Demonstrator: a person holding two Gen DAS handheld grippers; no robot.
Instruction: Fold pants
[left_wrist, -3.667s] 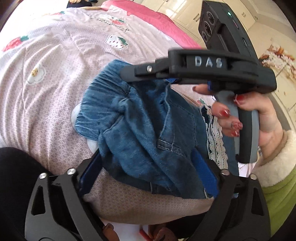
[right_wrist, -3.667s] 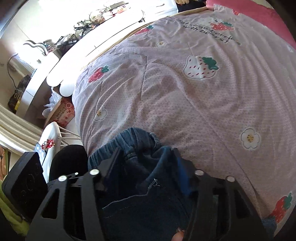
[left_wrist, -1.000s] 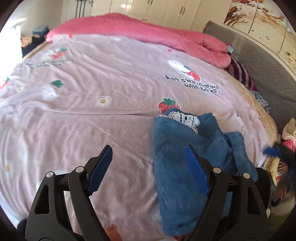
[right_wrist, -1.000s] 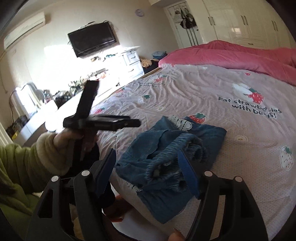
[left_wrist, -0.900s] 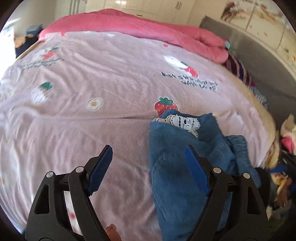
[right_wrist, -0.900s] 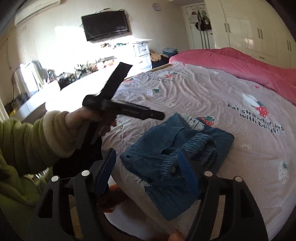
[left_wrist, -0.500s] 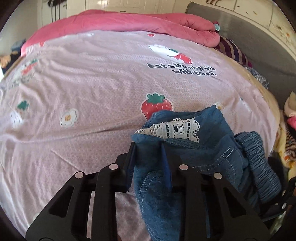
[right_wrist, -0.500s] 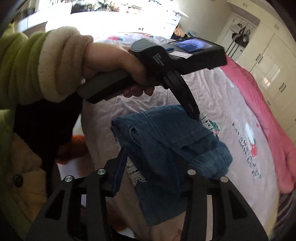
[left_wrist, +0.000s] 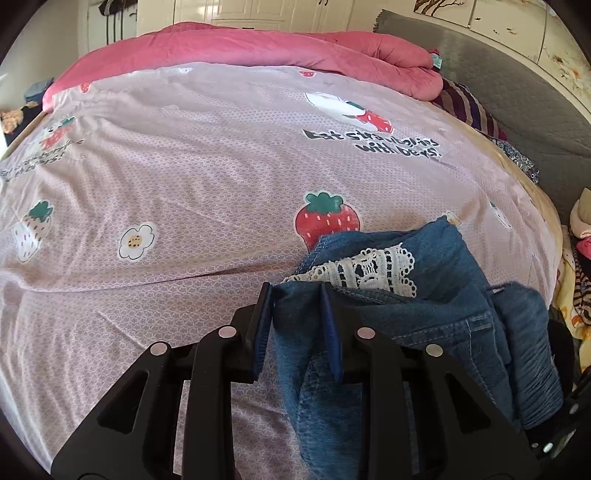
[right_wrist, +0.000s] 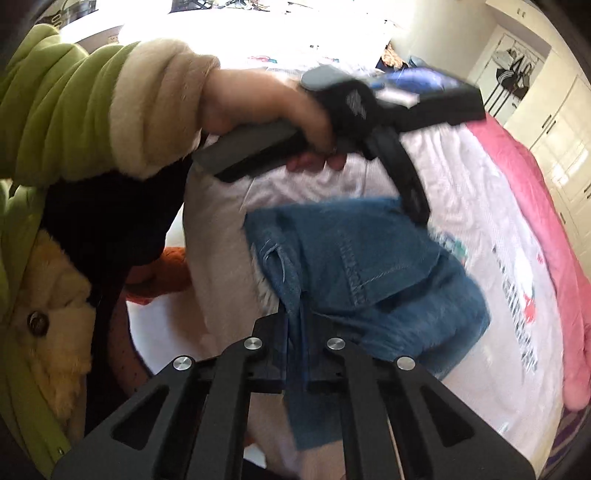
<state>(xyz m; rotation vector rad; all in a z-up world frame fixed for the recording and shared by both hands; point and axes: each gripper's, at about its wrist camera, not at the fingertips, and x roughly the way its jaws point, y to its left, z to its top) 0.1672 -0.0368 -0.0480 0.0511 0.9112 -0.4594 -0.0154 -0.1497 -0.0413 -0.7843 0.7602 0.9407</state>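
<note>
**Both grips set, folding barely begun**

The left hand-held gripper (left_wrist: 297, 295) is clamped on a hem of the denim pants (left_wrist: 424, 332), beside the lace trim (left_wrist: 369, 271). The right hand-held gripper (right_wrist: 295, 317) pinches another edge. The pants lie crumpled near the bed's (left_wrist: 184, 184) front right edge; spreading flat and all folds likely remain.

The left gripper (left_wrist: 297, 295) and the right gripper (right_wrist: 295, 317) are each shown with jaws closed on a fold of the pants (left_wrist: 424, 332), while the left hand (right_wrist: 266, 107) is wrapped around its handle.
</note>
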